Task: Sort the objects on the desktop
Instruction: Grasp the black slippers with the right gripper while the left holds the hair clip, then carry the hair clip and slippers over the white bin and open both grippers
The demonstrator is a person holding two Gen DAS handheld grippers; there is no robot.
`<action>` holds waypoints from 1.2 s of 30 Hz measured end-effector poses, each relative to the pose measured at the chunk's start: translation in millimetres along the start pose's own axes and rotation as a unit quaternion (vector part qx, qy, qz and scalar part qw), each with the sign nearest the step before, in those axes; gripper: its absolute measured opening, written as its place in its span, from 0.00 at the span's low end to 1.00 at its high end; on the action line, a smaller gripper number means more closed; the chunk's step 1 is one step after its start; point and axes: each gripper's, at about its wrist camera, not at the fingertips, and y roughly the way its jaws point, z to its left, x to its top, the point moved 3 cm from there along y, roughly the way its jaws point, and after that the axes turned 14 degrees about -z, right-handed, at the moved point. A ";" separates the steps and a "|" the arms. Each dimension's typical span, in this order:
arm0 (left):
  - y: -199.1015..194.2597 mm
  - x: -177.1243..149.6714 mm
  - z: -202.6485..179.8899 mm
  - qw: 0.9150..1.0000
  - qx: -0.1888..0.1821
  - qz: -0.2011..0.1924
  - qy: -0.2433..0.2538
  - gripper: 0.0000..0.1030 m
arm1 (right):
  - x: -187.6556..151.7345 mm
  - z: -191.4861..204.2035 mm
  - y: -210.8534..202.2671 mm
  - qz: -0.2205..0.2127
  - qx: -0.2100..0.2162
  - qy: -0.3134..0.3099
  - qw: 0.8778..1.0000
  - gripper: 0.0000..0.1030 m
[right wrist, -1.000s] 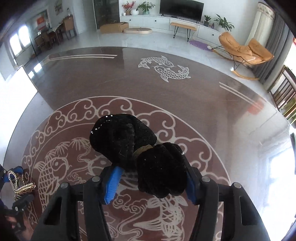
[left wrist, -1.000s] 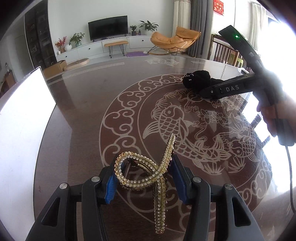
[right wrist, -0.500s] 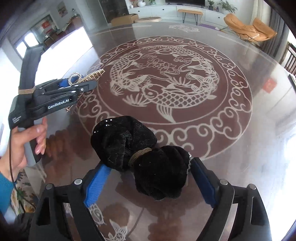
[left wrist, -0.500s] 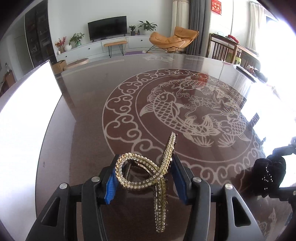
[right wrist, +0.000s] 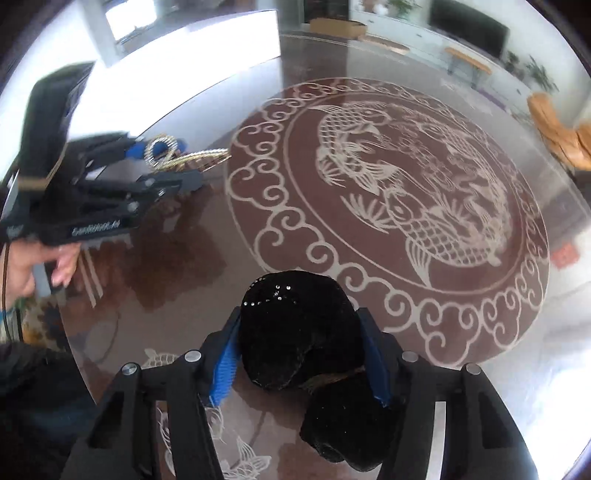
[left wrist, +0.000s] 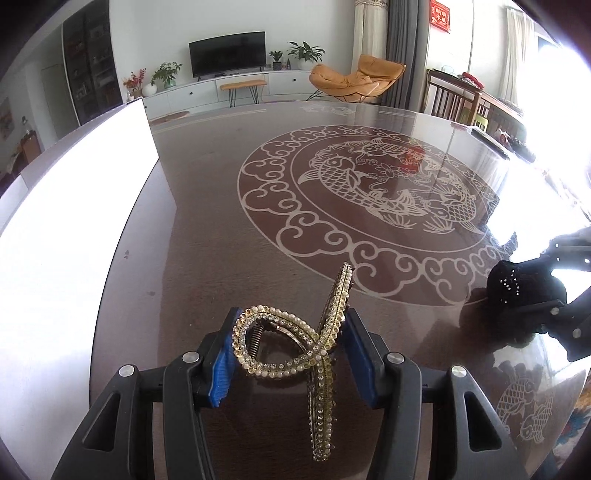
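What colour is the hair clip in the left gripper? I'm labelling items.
Gold hair clip, with pearls and rhinestones; clearest in left wrist view.

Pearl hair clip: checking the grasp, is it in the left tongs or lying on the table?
In the left tongs: blue pads press both sides of the pearl hair clip.

Left claw (right wrist: 173, 162) motion-blurred, label unreadable; black scrunchie (right wrist: 306, 350) lower lobe hides table (right wrist: 258, 229) near edge; white sheet (left wrist: 66, 221) overexposed.

White lettering runs along the side of the left tool (right wrist: 162, 166) in the right wrist view, but blur leaves it unreadable. A red wall hanging (left wrist: 439, 16) carries gold characters too small to read.
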 end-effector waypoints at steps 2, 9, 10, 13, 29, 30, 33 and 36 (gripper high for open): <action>-0.7 -1.6 0.3 1.000 0.008 0.004 -0.004 0.64 | -3.4 -8.4 -4.7 0.007 0.014 0.105 0.994 0.59; -9.4 -14.9 1.7 1.000 -0.001 0.017 0.000 0.81 | 0.6 5.0 -14.1 0.032 0.006 0.037 0.999 0.92; -9.9 -15.9 1.6 1.000 -0.003 0.017 0.000 0.81 | -1.8 9.4 -13.2 0.039 0.011 0.023 0.999 0.92; -11.0 -11.8 -1.6 1.000 -0.008 0.002 0.010 0.53 | -5.7 18.9 -7.8 0.049 -0.002 -0.036 0.998 0.71; -138.8 53.3 80.6 0.982 -0.059 -0.117 -0.132 0.41 | 103.0 60.0 -59.0 -0.080 0.019 0.034 0.996 0.35; -149.8 56.2 96.0 0.982 -0.049 -0.123 -0.136 0.41 | 119.4 74.1 -58.6 -0.092 0.032 0.033 0.995 0.35; -176.3 55.9 150.6 0.980 0.000 -0.129 -0.149 0.41 | 163.7 124.4 -56.7 -0.121 0.084 0.029 0.989 0.35; -189.6 41.6 206.1 0.978 0.066 -0.114 -0.159 0.41 | 197.1 185.9 -47.6 -0.137 0.141 0.017 0.980 0.35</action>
